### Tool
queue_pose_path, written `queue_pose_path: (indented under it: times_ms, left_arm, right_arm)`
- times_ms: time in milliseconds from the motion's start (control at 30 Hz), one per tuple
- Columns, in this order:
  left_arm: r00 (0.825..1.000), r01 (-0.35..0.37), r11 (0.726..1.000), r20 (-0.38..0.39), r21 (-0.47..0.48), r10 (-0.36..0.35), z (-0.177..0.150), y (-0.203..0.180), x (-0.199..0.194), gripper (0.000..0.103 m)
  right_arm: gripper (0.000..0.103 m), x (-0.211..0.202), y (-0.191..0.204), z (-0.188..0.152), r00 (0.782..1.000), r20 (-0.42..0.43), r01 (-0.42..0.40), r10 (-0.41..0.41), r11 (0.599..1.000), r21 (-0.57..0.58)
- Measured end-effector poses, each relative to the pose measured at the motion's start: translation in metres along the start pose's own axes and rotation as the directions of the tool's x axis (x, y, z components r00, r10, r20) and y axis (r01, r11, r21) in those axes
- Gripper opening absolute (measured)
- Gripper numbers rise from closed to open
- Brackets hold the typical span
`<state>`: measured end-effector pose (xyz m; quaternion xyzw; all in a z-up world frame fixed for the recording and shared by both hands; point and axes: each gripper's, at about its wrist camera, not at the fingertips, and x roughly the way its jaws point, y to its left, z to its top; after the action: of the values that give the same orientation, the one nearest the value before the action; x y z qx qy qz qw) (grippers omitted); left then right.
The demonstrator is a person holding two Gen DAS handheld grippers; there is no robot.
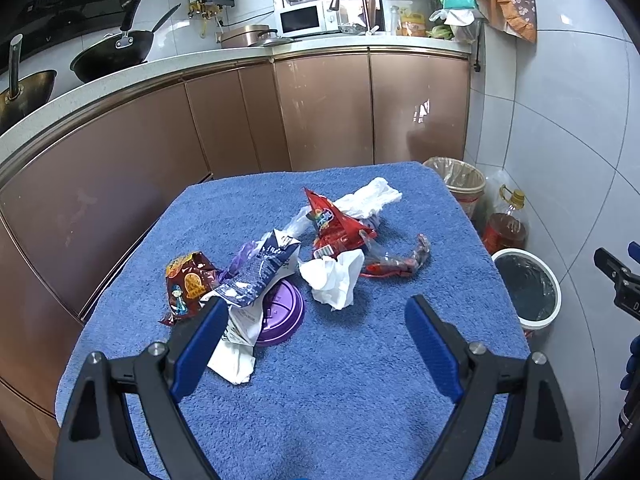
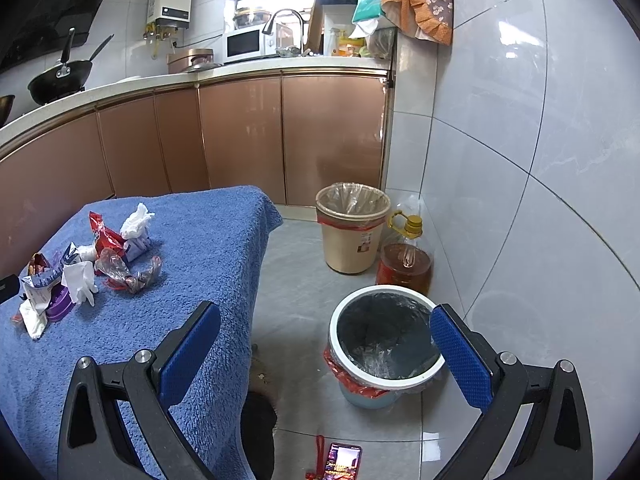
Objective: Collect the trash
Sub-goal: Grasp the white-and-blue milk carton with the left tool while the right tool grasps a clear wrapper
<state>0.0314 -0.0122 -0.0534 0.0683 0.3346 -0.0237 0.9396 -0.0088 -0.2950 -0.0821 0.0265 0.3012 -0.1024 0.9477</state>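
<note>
A pile of trash lies on the blue towel-covered table: a brown snack bag, a blue-white wrapper, a purple lid, white tissues, a red wrapper and a clear crumpled wrapper. My left gripper is open and empty, just above the near side of the pile. My right gripper is open and empty, above the floor beside the table, near a white-rimmed bin with a dark liner. The pile also shows in the right wrist view.
A beige bin with a clear liner stands by the cabinets, and an oil bottle stands against the tiled wall. A phone lies on the floor. Kitchen cabinets with a counter run behind the table.
</note>
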Motion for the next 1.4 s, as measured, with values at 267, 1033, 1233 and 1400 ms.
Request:
queue_pose_path:
  times_ms: [267, 1033, 1233, 1400]
  left_arm:
    - [1.000, 0.000, 1.000, 0.007, -0.022, 0.000, 0.001, 0.015, 0.006, 0.090]
    - [0.996, -0.084, 0.979, 0.010, -0.188, 0.088, -0.009, 0.150, 0.030, 0.090]
    - [0.999, -0.024, 0.975, -0.039, -0.221, 0.016, -0.033, 0.186, 0.033, 0.090]
    - [0.989, 0.132, 0.974, -0.043, -0.183, -0.142, -0.031, 0.171, 0.036, 0.089]
  right_arm:
    - [0.103, 0.001, 0.013, 0.010, 1.000, 0.009, -0.007, 0.007, 1.000, -0.029]
    - [0.091, 0.078, 0.131, 0.046, 0.931, -0.169, -0.336, 0.324, 0.941, -0.046]
    - [0.076, 0.122, 0.155, 0.039, 0.872, -0.277, -0.421, 0.404, 0.907, -0.002]
    - [0.070, 0.148, 0.165, 0.035, 0.853, -0.309, -0.439, 0.421, 0.899, 0.013]
